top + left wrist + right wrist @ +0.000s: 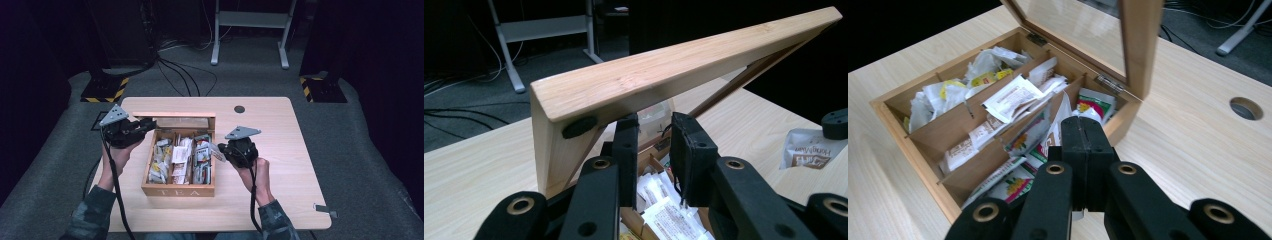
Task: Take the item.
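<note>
The wooden table point(280, 145) has a wooden tea box point(178, 190) sitting in the middle of it, and the word TEA is on the front of the box. The lid point(664, 75) of the box is already up, with a see-through window in it, so the opening part looks done. Inside the box there are wooden walls that make long slots, and the slots are full of tea bags point(1010, 97) in paper packets. The left gripper point(655, 150) is at the left back corner of the box, just under the raised lid, and its two black jaws are spread apart with nothing between them. I think it may be propping the lid, but I cannot tell if it touches. The right gripper point(1082, 137) is at the right side of the box, and its jaws are pressed together on one small tea packet point(806, 147). That packet is out of the box, held just above the table. Where it should go next, I cannot say.
</note>
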`<action>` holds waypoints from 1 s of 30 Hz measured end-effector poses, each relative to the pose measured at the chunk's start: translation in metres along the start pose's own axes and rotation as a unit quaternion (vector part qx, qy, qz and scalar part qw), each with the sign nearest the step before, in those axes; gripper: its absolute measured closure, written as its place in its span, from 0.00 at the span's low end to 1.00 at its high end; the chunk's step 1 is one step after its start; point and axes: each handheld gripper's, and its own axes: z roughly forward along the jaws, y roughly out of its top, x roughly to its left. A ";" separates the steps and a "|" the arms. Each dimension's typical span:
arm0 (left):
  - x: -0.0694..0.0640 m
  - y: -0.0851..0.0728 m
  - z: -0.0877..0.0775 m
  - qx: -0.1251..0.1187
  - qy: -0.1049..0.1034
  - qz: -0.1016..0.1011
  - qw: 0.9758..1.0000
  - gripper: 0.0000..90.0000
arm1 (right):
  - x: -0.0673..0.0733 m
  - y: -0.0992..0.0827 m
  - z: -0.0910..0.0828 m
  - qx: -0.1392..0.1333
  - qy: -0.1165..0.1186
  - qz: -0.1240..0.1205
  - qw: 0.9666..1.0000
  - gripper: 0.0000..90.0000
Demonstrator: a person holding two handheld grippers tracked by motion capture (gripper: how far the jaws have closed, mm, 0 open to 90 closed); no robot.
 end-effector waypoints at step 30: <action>-0.001 -0.001 -0.001 0.000 -0.001 0.003 1.000 0.81 | -0.072 -0.073 -0.027 0.028 -0.099 0.083 0.991 1.00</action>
